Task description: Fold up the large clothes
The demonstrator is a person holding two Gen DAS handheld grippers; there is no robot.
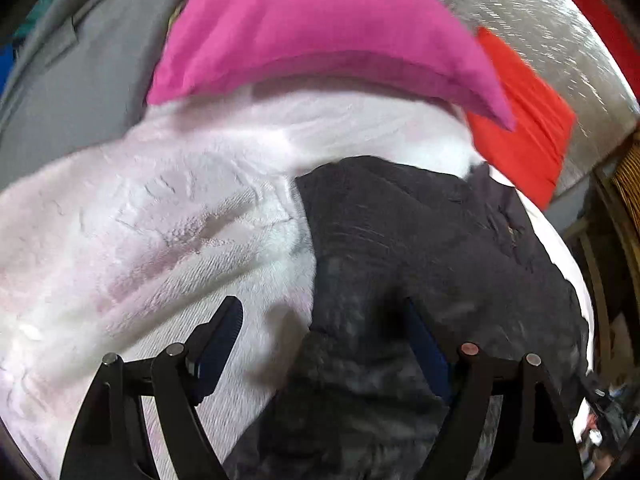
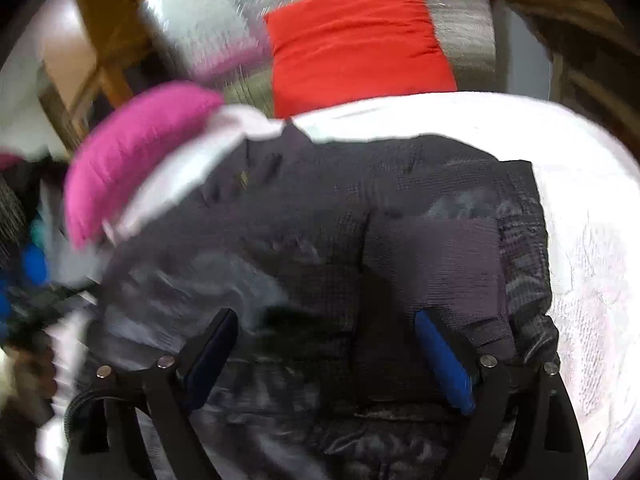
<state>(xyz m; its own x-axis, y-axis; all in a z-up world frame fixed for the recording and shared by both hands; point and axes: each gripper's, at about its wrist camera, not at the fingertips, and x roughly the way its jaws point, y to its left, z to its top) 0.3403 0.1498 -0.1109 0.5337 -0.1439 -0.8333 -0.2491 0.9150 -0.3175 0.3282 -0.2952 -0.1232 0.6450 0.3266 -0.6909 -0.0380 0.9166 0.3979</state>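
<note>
A dark grey garment [image 2: 360,240] lies on a white blanket [image 1: 160,220], its long axis running away from the cameras toward a red pillow [image 2: 356,40] and pink pillow [image 1: 300,28]. Left tool [image 1: 324,328] and right tool [image 2: 326,340] hover over it, jaws wide apart, gripping nothing.

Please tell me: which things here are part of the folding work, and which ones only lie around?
Part of the job:
- dark jacket
- left gripper, fingers apart, empty
- right gripper, fingers apart, empty

Just lying about:
- pink pillow
- red pillow
- white blanket under the jacket
</note>
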